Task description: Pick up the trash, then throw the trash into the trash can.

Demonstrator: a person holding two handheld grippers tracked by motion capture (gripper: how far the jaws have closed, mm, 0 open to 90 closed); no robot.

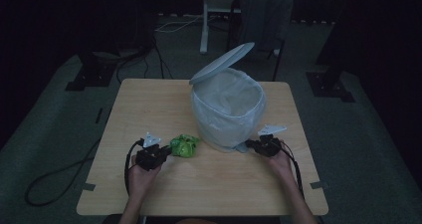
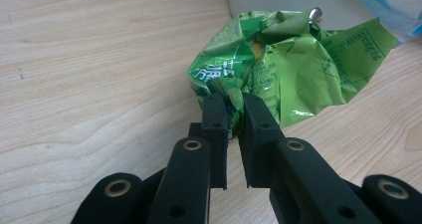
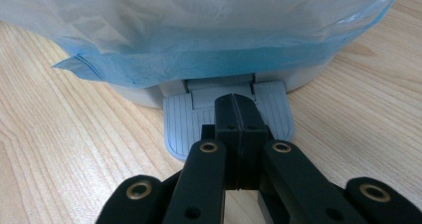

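Observation:
A crumpled green wrapper (image 1: 184, 145) (image 2: 278, 64) lies on the wooden table just left of a small pedal bin (image 1: 228, 112). The bin has a pale blue liner bag (image 3: 199, 40) and its lid (image 1: 222, 62) stands tilted open. My left gripper (image 1: 166, 152) (image 2: 231, 102) is shut on a fold at the wrapper's near edge. My right gripper (image 1: 249, 145) (image 3: 238, 104) is shut with nothing between its jaws, its tips resting on the bin's grey ribbed foot pedal (image 3: 271, 109).
The wooden table (image 1: 149, 104) is bare at its left and front. A chair (image 1: 263, 15) and a white stand (image 1: 204, 20) are on the floor behind the table. Cables (image 1: 54, 176) trail over the dark floor on the left.

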